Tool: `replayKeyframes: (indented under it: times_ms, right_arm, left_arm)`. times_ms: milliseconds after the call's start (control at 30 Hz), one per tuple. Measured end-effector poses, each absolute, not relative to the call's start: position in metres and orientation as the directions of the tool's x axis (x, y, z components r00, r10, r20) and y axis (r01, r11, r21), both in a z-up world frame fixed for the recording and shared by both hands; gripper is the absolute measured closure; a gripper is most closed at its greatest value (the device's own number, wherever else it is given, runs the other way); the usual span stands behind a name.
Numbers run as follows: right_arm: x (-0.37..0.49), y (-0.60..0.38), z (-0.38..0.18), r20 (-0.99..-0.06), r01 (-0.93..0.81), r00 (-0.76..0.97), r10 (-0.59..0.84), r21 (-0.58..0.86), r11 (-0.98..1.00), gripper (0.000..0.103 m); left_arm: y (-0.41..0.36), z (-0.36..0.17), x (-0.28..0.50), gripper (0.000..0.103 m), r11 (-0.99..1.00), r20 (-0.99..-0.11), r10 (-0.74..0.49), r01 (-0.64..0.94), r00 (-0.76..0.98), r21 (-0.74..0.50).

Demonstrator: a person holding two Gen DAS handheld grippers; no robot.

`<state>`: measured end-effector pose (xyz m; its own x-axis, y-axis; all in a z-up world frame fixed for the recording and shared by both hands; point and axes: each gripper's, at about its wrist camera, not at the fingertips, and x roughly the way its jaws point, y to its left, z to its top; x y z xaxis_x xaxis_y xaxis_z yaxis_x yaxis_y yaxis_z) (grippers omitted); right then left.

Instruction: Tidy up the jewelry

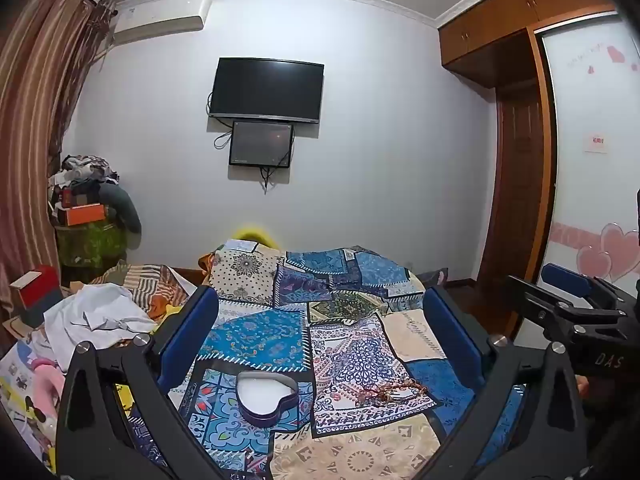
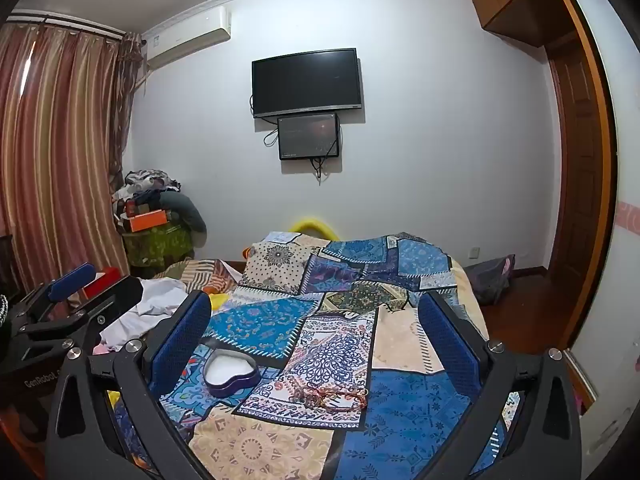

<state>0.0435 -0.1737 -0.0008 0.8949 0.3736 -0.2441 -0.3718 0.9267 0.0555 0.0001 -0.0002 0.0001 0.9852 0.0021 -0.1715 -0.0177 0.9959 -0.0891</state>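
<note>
A heart-shaped purple tin [image 1: 267, 398] with a white inside lies open on the patchwork bedspread [image 1: 256, 336]. Right of it rests a small tangle of beaded jewelry [image 1: 390, 394]. My left gripper [image 1: 320, 320] hovers above both, jaws wide, nothing between its blue pads. In the right wrist view the same tin [image 2: 231, 372] sits near the left finger and the jewelry [image 2: 330, 396] lies low in the middle. My right gripper [image 2: 314, 320] is open and empty too. Each gripper shows at the edge of the other's view: the right gripper [image 1: 568, 292], the left gripper [image 2: 72, 284].
Crumpled white cloth [image 1: 96, 312] and clutter lie left of the bedspread. A pile of clothes and boxes [image 1: 88, 208] stands in the far left corner by striped curtains. A wall TV [image 1: 266, 90] hangs ahead. A wooden wardrobe and door [image 1: 516, 200] are on the right.
</note>
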Motion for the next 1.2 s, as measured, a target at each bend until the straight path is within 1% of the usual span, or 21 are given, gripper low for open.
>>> replayKeyframes:
  times_ms: [33, 1200]
  right_arm:
    - [0.0431, -0.1736, -0.0009, -0.234, -0.371, 0.898, 0.372, 0.049, 0.927, 0.000]
    - [0.0409, -0.1784, -0.0058, -0.249, -0.372, 0.894, 0.372, 0.052, 0.927, 0.000]
  left_arm:
    - [-0.0002, 0.0001, 0.0000, 0.000, 0.996, -0.171, 0.004, -0.020, 0.985, -0.089]
    - [0.0010, -0.0031, 0.0078, 0.000, 0.995, -0.192, 0.004, -0.023, 0.981, -0.096]
